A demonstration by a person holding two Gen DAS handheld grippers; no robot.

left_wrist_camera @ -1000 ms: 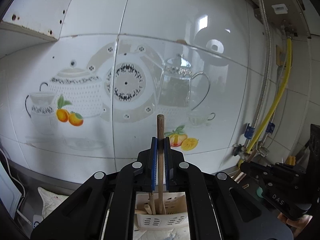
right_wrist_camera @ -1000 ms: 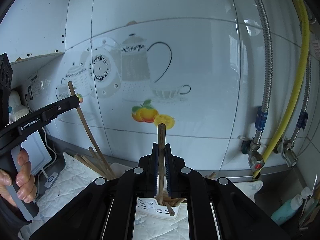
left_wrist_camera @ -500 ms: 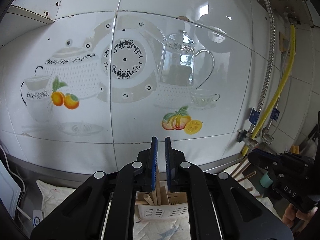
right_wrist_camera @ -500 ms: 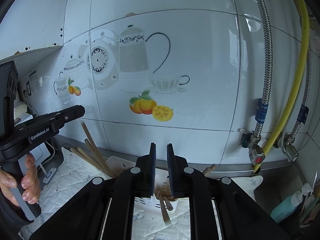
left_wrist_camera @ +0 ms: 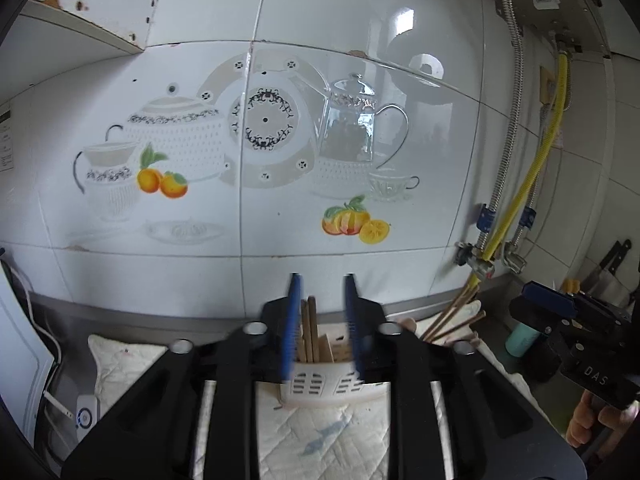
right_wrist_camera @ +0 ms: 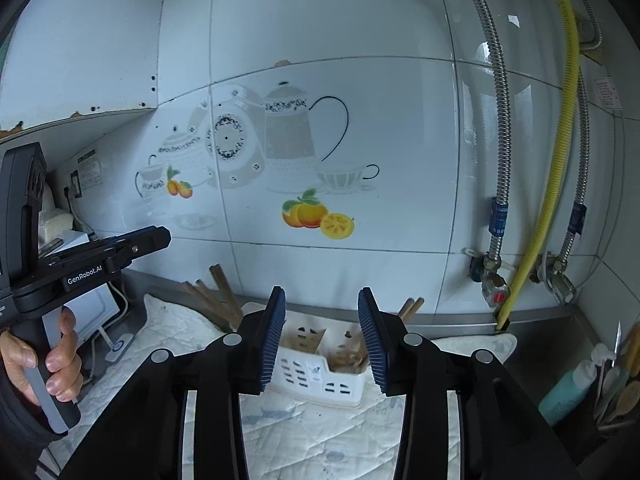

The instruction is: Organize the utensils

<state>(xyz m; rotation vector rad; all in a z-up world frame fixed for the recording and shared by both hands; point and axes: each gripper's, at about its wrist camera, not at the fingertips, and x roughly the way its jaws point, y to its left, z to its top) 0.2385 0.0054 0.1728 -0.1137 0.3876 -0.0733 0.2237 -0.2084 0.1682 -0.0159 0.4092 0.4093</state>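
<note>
Item one: my left gripper (left_wrist_camera: 322,296) and right gripper (right_wrist_camera: 322,312), jaws opening, nothing pressing between the pads. Item two: white utensil holder (right_wrist_camera: 320,376) sitting on the quilted cloth (right_wrist_camera: 320,436), wooden chopsticks (left_wrist_camera: 309,332) standing inside. Item three: tiled wall (right_wrist_camera: 360,120) rising behind.

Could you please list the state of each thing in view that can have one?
Left gripper: jaws opening, gripping nothing.
Right gripper: jaws opening, gripping nothing.
Chopsticks: standing in the holder.
Holder: upright on the cloth.
</note>
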